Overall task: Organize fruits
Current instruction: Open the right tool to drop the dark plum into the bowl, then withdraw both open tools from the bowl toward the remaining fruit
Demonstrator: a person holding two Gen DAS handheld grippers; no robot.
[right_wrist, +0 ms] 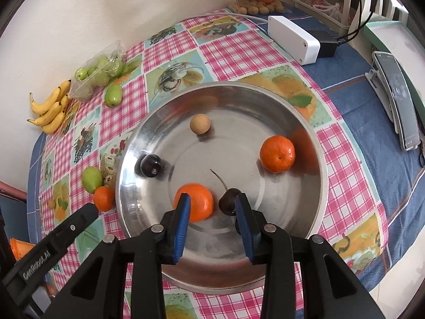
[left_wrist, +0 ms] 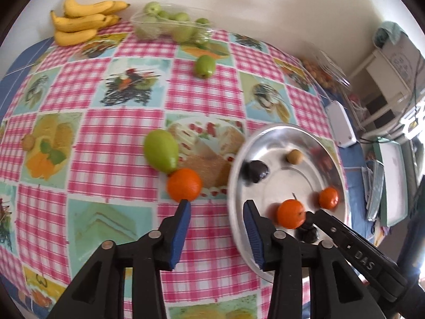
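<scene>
The right tongs (right_wrist: 212, 199) are hanging spread over the steel bowl (right_wrist: 305, 207), pinching nothing, a tangerine (right_wrist: 198, 207) and a dark cherry (right_wrist: 228, 204) lying between their tips. The left tongs (left_wrist: 217, 204) are hovering spread above the bench (left_wrist: 106, 106), another tangerine (left_wrist: 184, 184) lying just left of the bowl beside a green fruit (left_wrist: 160, 151).
</scene>
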